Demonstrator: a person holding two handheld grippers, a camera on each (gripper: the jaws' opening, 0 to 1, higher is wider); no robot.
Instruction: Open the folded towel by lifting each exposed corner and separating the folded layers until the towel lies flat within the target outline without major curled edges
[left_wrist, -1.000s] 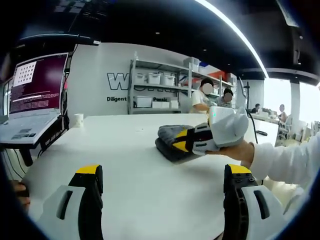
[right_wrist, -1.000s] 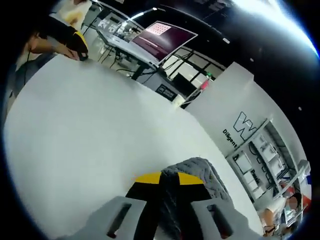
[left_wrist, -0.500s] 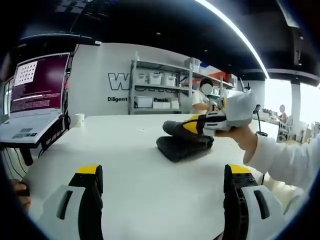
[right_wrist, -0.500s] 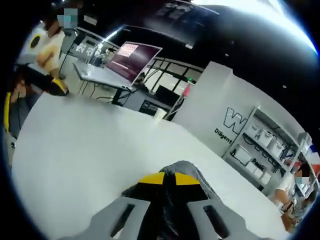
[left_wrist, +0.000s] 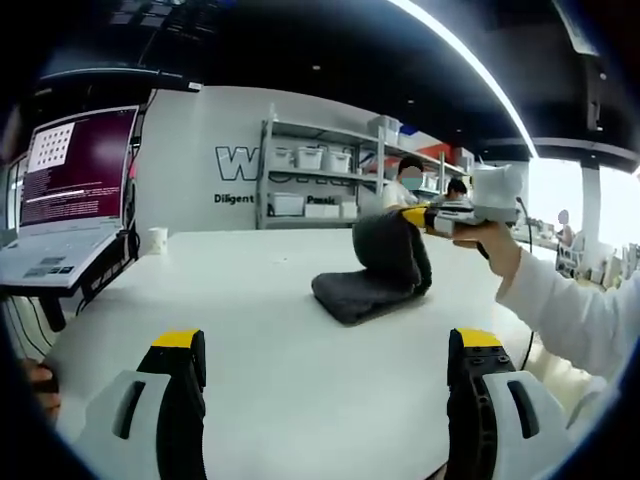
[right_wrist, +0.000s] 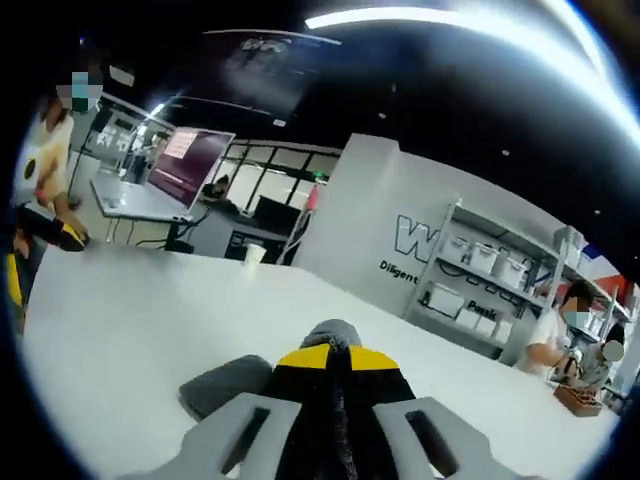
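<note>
A dark grey folded towel lies on the white table right of centre in the left gripper view. Its top layer is pulled up off the stack, pinched by my right gripper, which a hand holds above the towel's right side. In the right gripper view the right gripper is shut on that towel layer, and the rest of the towel lies below to the left. My left gripper stands open near the table's front edge, well short of the towel, with nothing between its jaws.
A laptop on a stand sits at the table's left edge, with a small white cup behind it. Shelving with white bins stands against the far wall, with people near it. A cable lies at the table's right.
My right gripper has risen and moved right, lifting the towel's top layer off the folded stack. The left gripper has stayed put.
</note>
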